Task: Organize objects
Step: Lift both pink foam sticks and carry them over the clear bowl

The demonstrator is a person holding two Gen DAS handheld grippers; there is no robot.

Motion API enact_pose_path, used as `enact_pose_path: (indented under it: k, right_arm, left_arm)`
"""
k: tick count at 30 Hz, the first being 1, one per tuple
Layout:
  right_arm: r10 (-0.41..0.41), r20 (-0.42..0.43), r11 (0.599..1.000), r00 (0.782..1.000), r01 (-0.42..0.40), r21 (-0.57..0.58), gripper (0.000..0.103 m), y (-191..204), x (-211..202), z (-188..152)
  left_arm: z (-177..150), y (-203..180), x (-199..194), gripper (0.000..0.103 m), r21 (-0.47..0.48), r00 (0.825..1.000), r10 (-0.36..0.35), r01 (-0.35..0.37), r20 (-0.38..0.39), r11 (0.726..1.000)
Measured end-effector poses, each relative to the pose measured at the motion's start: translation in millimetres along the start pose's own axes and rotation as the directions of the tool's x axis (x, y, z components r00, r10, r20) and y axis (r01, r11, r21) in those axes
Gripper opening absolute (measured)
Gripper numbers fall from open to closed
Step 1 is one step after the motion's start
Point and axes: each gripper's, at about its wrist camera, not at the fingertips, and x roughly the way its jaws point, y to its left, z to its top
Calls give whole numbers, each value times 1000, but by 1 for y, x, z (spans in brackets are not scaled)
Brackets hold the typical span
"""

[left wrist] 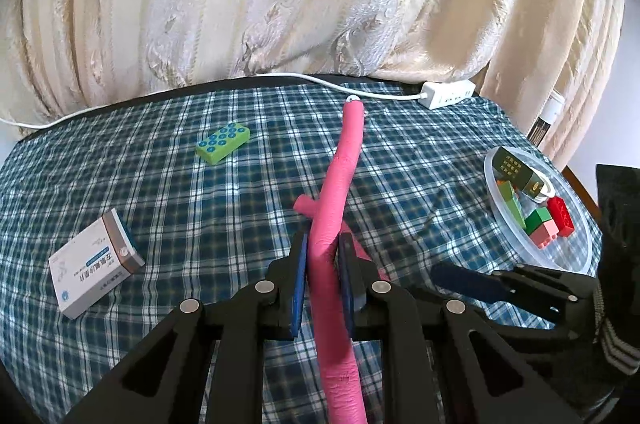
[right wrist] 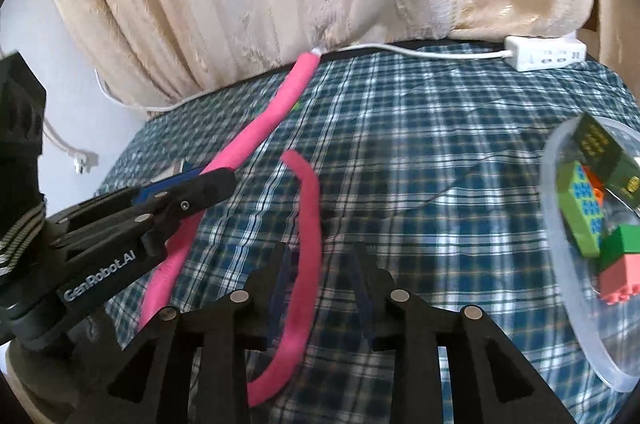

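The left claw (left wrist: 323,248) is clamped on the pink tube (left wrist: 336,207), one blue pad pressed on each side of it. In the left view the tube runs from the bottom edge up between the fingers and on toward the far side of the table (left wrist: 120,151), where its tip ends near the white cord. A short pink branch sticks out to the left just past the fingers. A green block (left wrist: 223,143) lies alone on the checked cloth, and a white box (left wrist: 95,263) lies nearer, well apart from it. The clear bowl (left wrist: 576,260) sits at the right with more blocks and a dark box inside. The right claw (left wrist: 472,280) shows low on the right, near the bowl.

In the right view the right claw (right wrist: 320,260) is spread wide and holds nothing. The loose end of the tube (right wrist: 306,224) curls up in the gap between its fingers, just beside the left one. This view is blurry, so whether that finger touches the tube is hard to say. The left claw (right wrist: 200,179) shows at the left, gripping the long part. The bowl (right wrist: 560,248) is at the right edge.

The step in hand looks like tidying the tube. Next, the right claw likely needs to close on the loose end, so both claws can bend the tube small enough for the bowl.
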Motion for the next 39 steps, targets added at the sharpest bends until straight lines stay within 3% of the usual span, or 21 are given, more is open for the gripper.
enact_pose_path:
  k: [10, 12, 15, 17, 27, 39]
  right_arm:
    - [-86, -68, 995, 994, 83, -53, 32, 13, 30, -1]
    - [-110, -62, 991, 992, 105, -78, 30, 17, 30, -3]
    - [-128, -56, 988, 990, 123, -92, 16, 19, 29, -5]
    - [-118, -54, 990, 992, 113, -78, 15, 15, 28, -6]
    - [-101, 70, 995, 992, 102, -13, 15, -3, -19, 4]
    - [-204, 185, 975, 961, 183, 124, 15, -69, -84, 4]
  left_arm:
    - [-5, 19, 4, 16, -25, 1000, -6, 5, -8, 1000]
    - [-6, 21, 5, 16, -31, 1000, -7, 6, -11, 999]
    - [-6, 21, 6, 16, -33, 1000, -6, 5, -16, 999]
    - [-6, 20, 7, 16, -31, 1000, -3, 2, -19, 1000]
    - [-2, 0, 3, 16, 9, 1000, -6, 7, -11, 1000]
    - [12, -46, 5, 16, 97, 1000, -28, 28, 1, 995]
